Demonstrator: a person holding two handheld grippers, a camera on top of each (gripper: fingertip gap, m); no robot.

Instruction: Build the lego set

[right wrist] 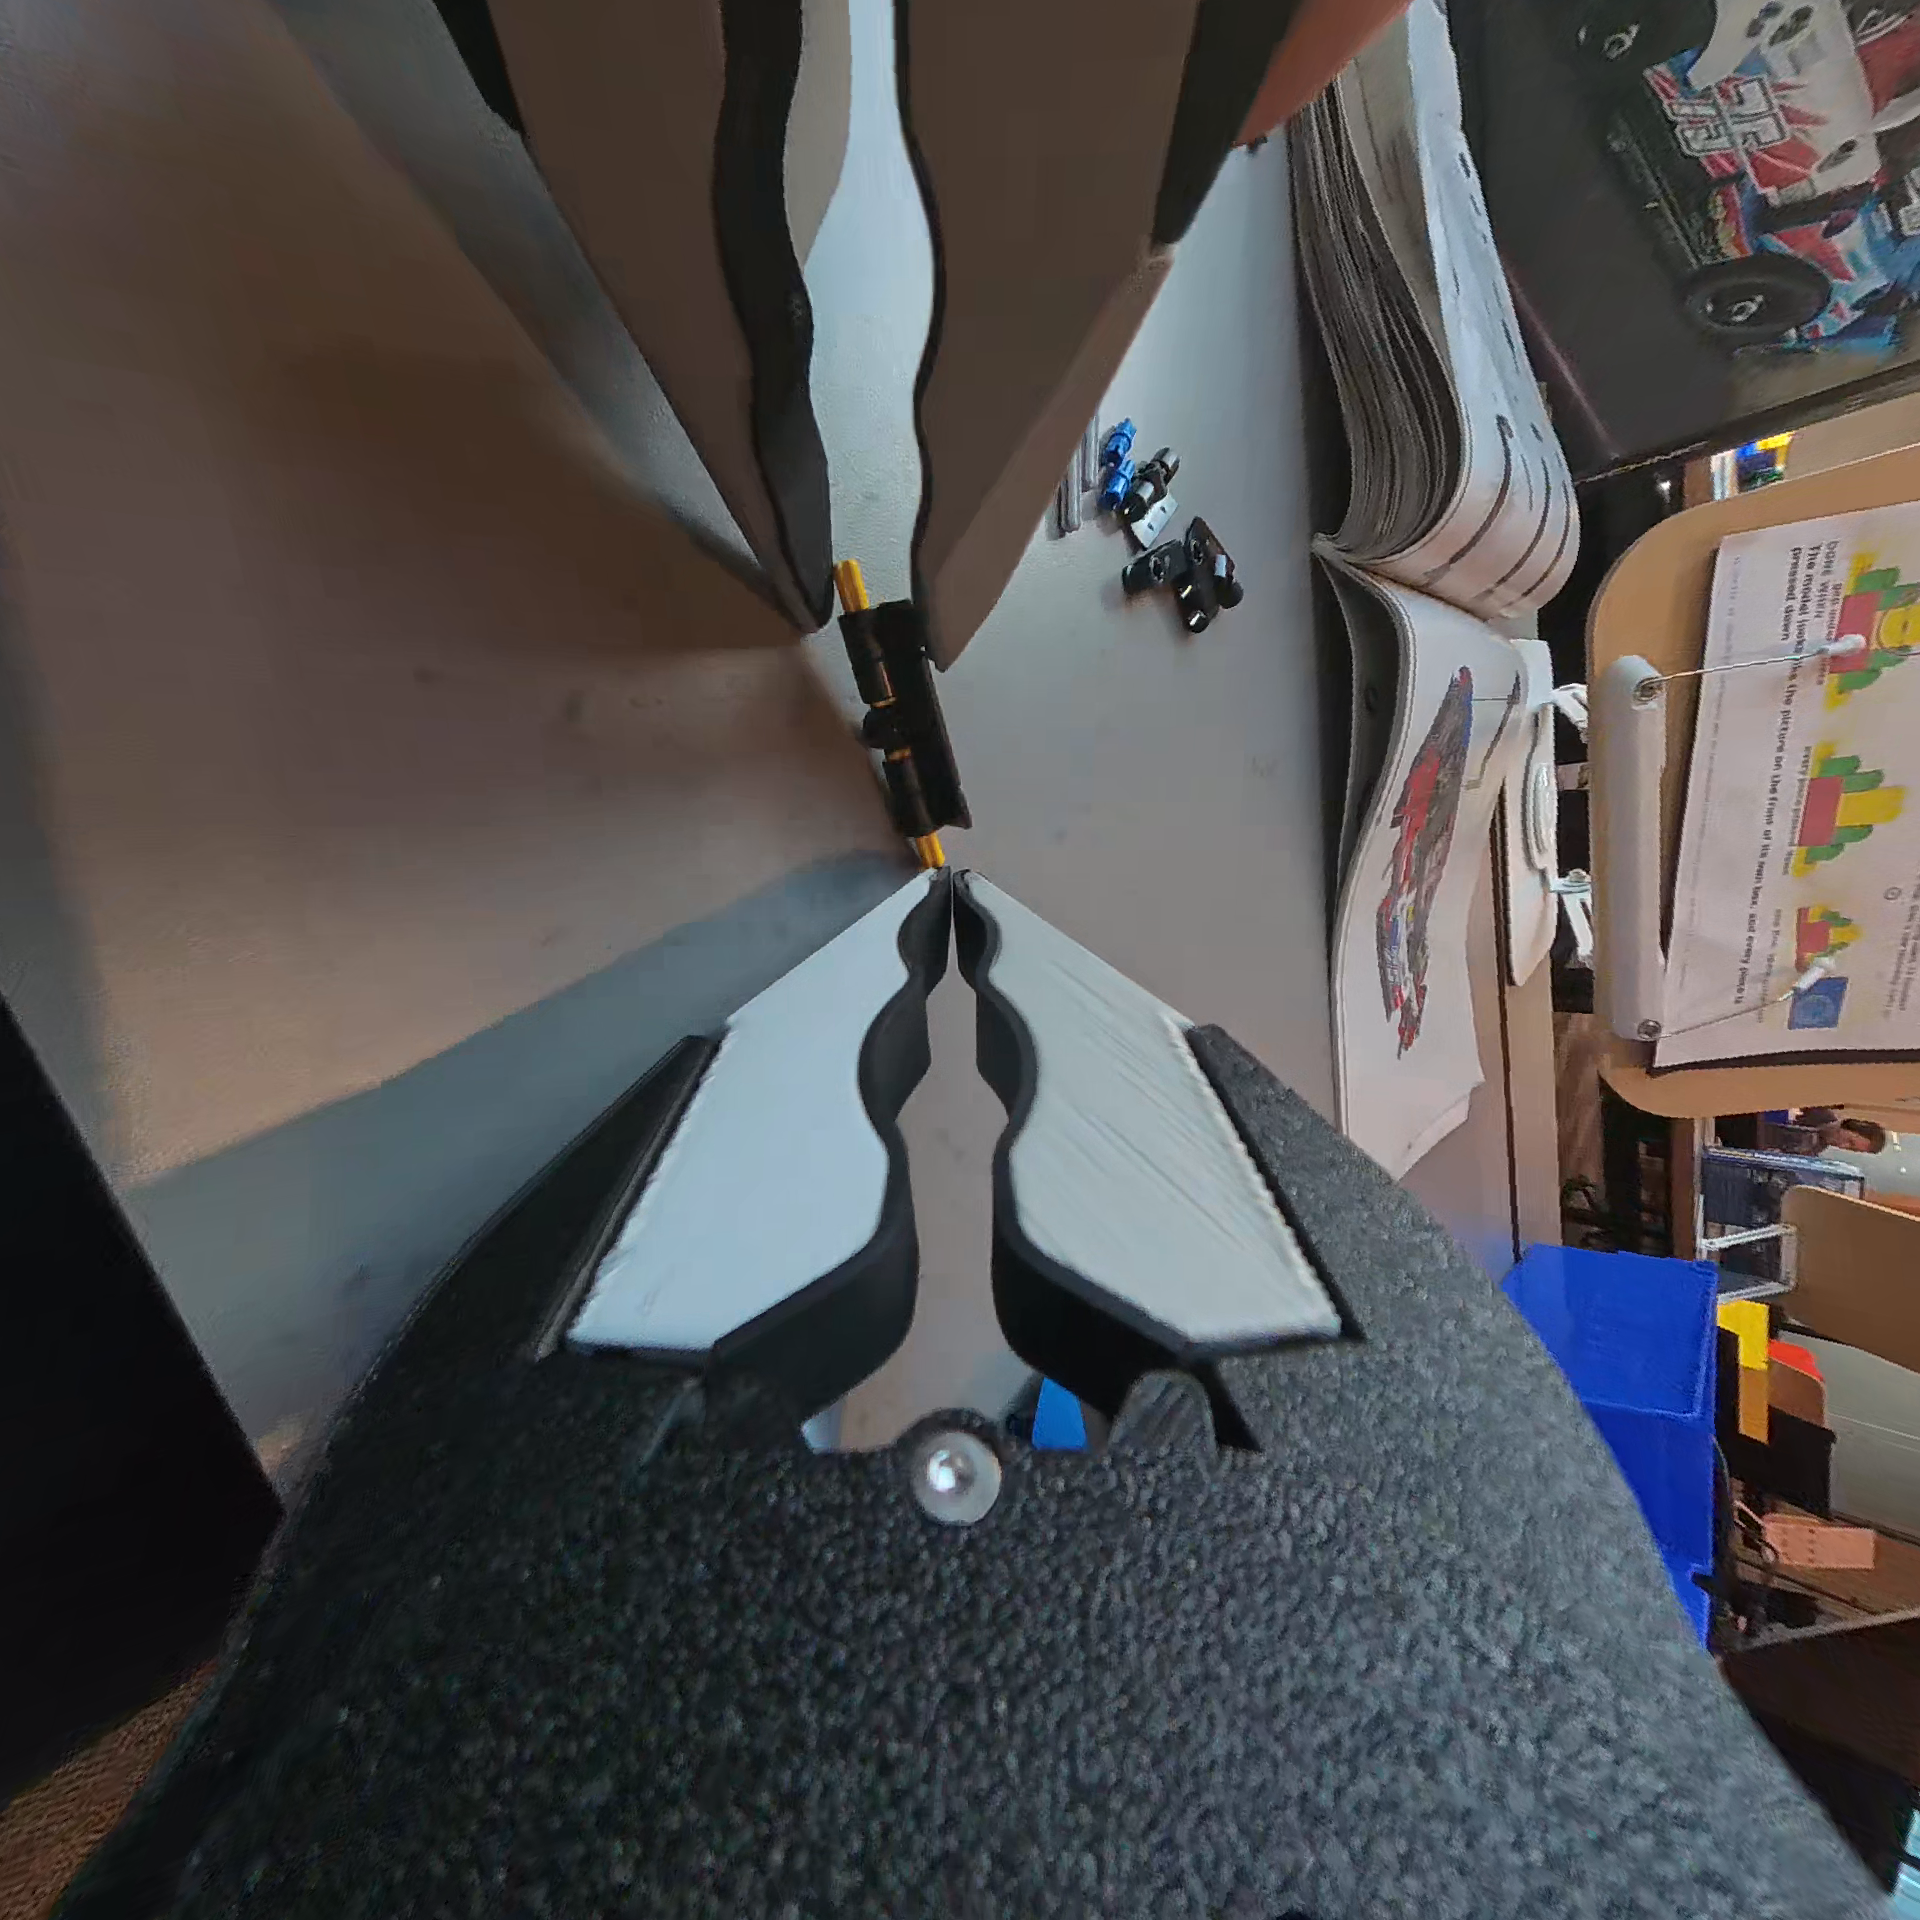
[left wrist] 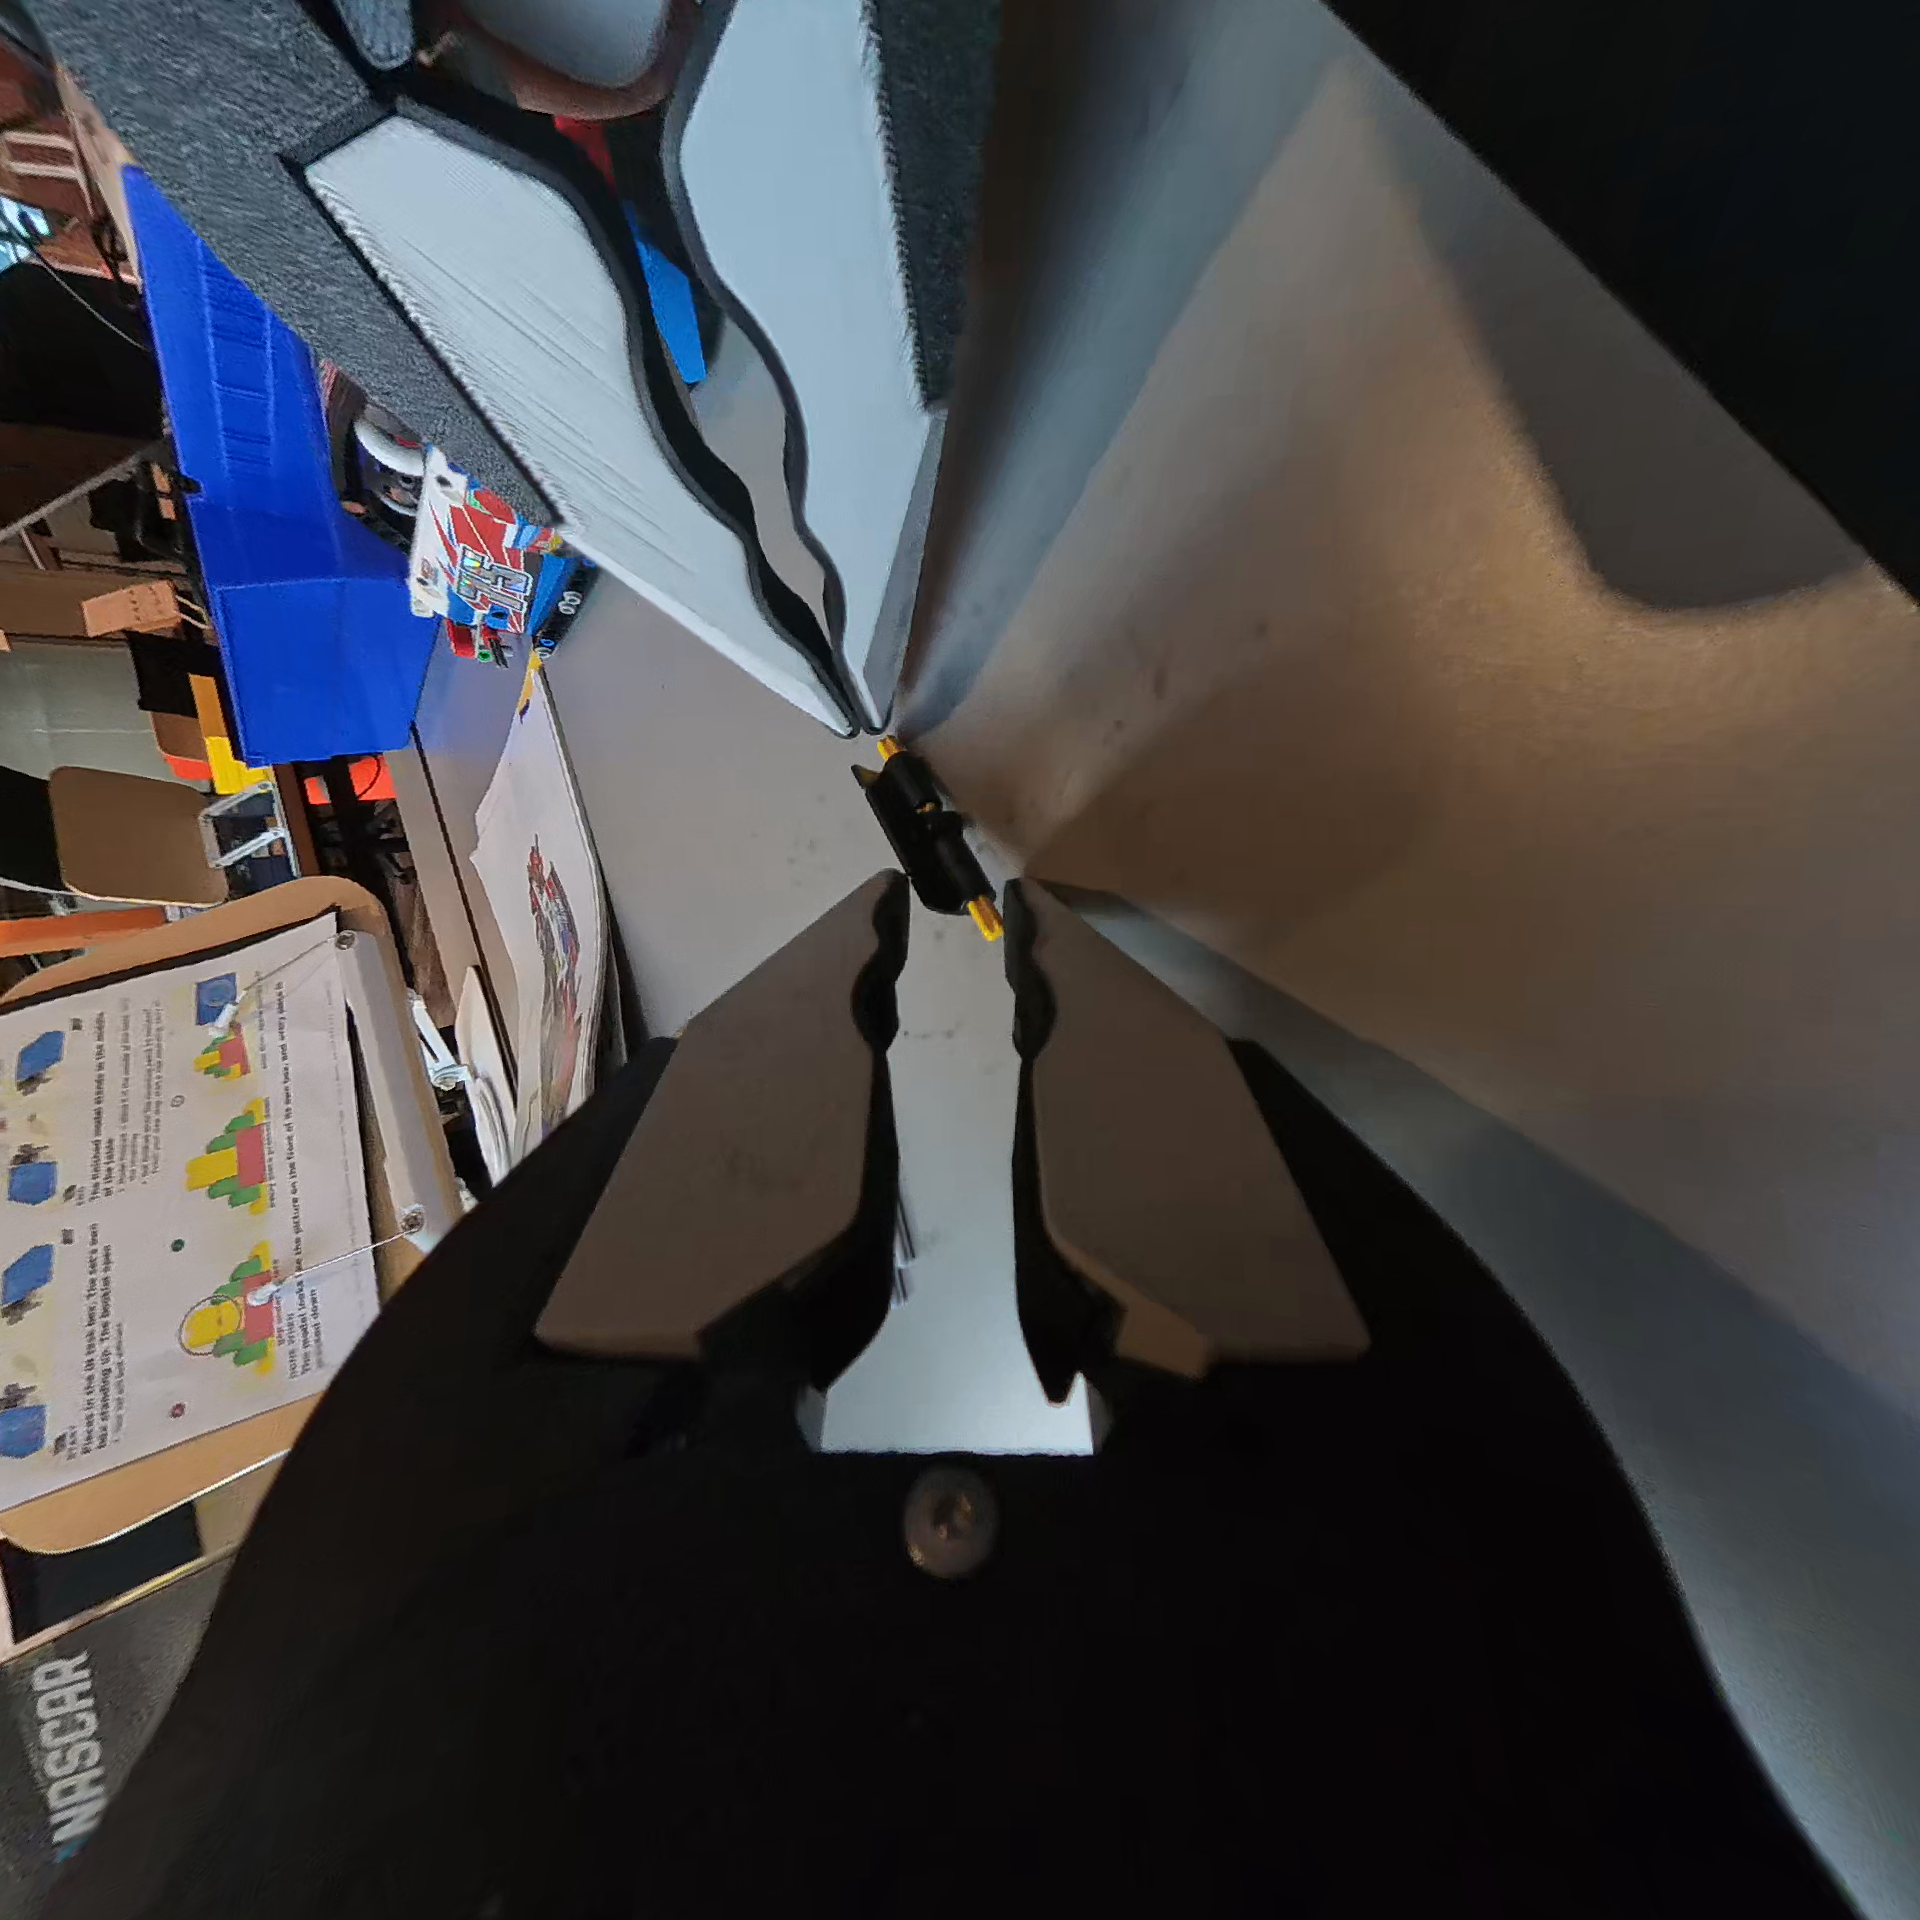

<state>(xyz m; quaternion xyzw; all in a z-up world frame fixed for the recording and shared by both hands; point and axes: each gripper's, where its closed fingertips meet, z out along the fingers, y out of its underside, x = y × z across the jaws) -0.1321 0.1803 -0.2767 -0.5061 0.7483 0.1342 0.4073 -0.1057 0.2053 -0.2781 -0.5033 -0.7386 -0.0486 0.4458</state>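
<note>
**Two grippers meet at a small black-and-yellow piece**

While the two grippers face each other tip to tip over the grey table [right wrist: 1143, 790], a small black piece [left wrist: 928, 836] threaded on a yellow rod sits between them, just above the tabletop.

Going left to right in the left wrist view: a printed sheet with coloured block pictures [left wrist: 177, 1195] is clipped to a tan board at the far left; above it stands a blue bin [left wrist: 281, 582], with a partly built red, white and blue car model [left wrist: 478, 561] beside it. Next comes an open instruction booklet [left wrist: 545, 914] lying on the table. At centre, the left gripper [left wrist: 951, 899] has its fingers spread apart, and the near yellow end of the rod lies just in front of the gap; whether either finger touches it cannot be told. Beyond the piece, the right gripper [left wrist: 868, 727] points back with its tips drawn together just next to the far yellow end.

In the right wrist view, the right gripper [right wrist: 951, 878] shows its tips pressed together with nothing visibly pinched between them, the rod end just ahead. To the right lie loose black and blue parts [right wrist: 1164, 520], then the booklet [right wrist: 1434, 520], then the box with the car picture [right wrist: 1714, 187] at the upper right.
</note>
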